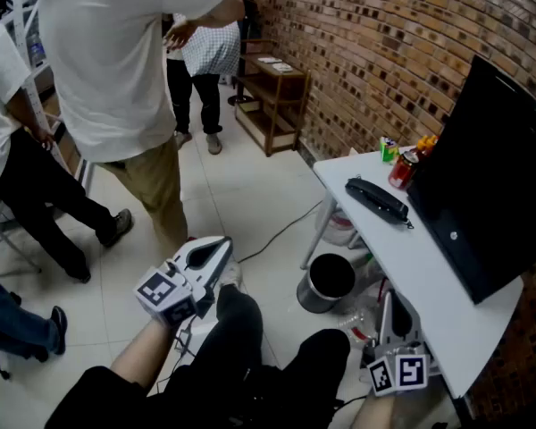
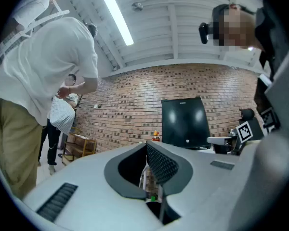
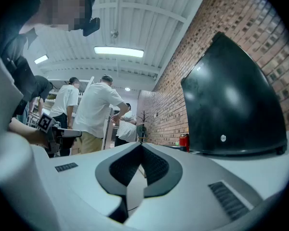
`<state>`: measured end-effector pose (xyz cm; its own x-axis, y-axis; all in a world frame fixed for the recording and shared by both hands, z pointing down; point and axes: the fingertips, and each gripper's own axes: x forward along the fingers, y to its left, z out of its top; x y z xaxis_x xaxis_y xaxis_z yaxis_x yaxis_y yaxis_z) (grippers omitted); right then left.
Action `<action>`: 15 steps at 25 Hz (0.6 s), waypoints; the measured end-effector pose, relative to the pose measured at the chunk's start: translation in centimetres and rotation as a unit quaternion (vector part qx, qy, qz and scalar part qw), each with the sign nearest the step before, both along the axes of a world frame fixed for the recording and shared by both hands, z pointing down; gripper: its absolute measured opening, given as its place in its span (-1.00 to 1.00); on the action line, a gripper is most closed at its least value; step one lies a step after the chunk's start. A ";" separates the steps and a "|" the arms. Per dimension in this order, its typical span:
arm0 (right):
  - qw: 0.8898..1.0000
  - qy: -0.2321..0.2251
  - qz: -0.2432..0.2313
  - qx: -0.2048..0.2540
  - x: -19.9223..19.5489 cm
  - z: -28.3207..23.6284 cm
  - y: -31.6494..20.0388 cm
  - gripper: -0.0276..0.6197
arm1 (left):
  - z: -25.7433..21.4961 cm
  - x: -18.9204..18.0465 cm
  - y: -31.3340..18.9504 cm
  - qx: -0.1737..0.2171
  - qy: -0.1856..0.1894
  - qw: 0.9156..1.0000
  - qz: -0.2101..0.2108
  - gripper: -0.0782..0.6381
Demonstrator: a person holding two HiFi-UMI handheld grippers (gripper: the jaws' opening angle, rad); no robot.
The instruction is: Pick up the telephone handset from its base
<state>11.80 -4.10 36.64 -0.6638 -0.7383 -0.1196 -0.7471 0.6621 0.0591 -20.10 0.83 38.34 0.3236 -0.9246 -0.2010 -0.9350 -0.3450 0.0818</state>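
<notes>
The black telephone (image 1: 375,200) lies on the white table (image 1: 429,275) at the right, its handset resting along the base, in front of a black monitor (image 1: 482,177). Both grippers are well short of it. My left gripper (image 1: 221,244) hovers over my lap at lower left, jaws shut with nothing between them (image 2: 147,146). My right gripper (image 1: 386,298) sits low by the table's near edge, jaws closed together and empty (image 3: 142,147). The phone does not show clearly in either gripper view.
A red can (image 1: 402,170) and small green and orange items stand behind the phone near the brick wall (image 1: 384,43). A metal bin (image 1: 326,282) sits under the table. Several people (image 1: 125,70) stand on the tiled floor to the left; a wooden shelf (image 1: 272,96) is at the back.
</notes>
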 end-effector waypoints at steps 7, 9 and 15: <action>0.999 0.019 -0.007 0.027 -0.3 -3.8 -2.8 -0.88 | -2.7 1.3 -3.4 0.027 0.016 0.999 0.025 -0.77; 0.999 0.033 -0.003 0.027 -0.2 -3.9 -3.7 -0.88 | -2.8 1.7 -4.4 0.026 0.015 0.999 0.035 -0.77; 0.999 0.050 0.002 0.021 -0.2 -4.2 -7.4 -0.88 | -2.8 2.6 -9.6 0.025 0.006 0.997 0.069 -0.77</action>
<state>11.62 -11.53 32.47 -0.6702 -0.7374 -0.0839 -0.7394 0.6538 0.1604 -17.48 -8.81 35.58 0.4445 -0.8603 -0.2495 -0.8774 -0.4743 0.0725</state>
